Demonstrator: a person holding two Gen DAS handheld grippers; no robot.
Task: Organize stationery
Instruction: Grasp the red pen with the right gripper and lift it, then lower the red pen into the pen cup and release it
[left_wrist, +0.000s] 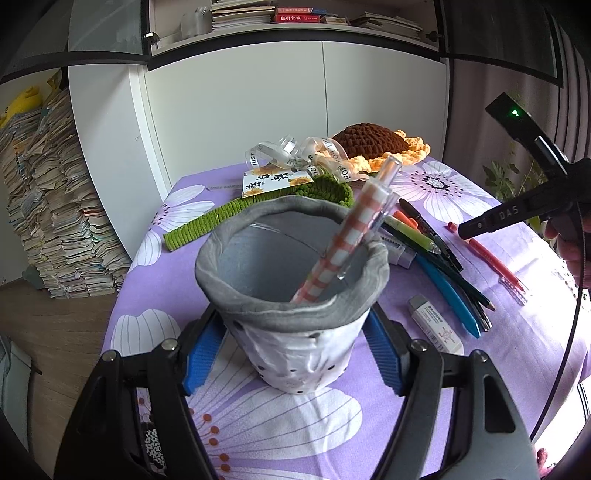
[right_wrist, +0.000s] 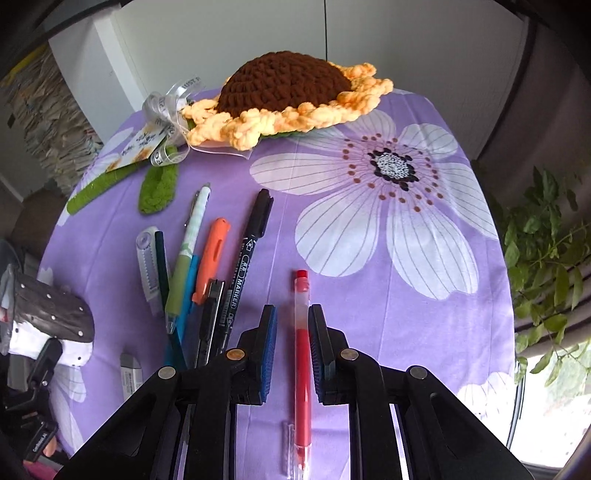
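**Red pen pick-up: right tool straddling, not yet closed**

Step in hand: collecting loose stationery into the soft grey-and-white fabric pen pot (left_wrist: 295, 295). One orange-and-white checked click pen (left_wrist: 347, 236) stands tilted inside it, leaning on the rim.

Left gripper (left_wrist: 291, 354): blue pads sit at either side of the pot's lower wall, apparently pressing it; judged to be steadying it upright on the purple flower-print tablecloth (right_wrist: 369, 295).

Right gripper (right_wrist: 291, 347): fingers spread, one either side of the translucent red gel pen (right_wrist: 302, 354), with a gap visible at both pads. The pen lies flat on the cloth, apart from the main cluster.

Next move, as I judge it: close on the red barrel, lift, carry left to the pot opening, tip point-down.

Remaining on the cloth: black felt marker (right_wrist: 251, 251), orange highlighter (right_wrist: 210, 258), green-grip pen (right_wrist: 184, 258), white block eraser (left_wrist: 436, 325).

Legible text: "MARKER" on the black barrel; "DAS" on the right tool's body; ribbon (left_wrist: 325, 155) lettering only partly readable.
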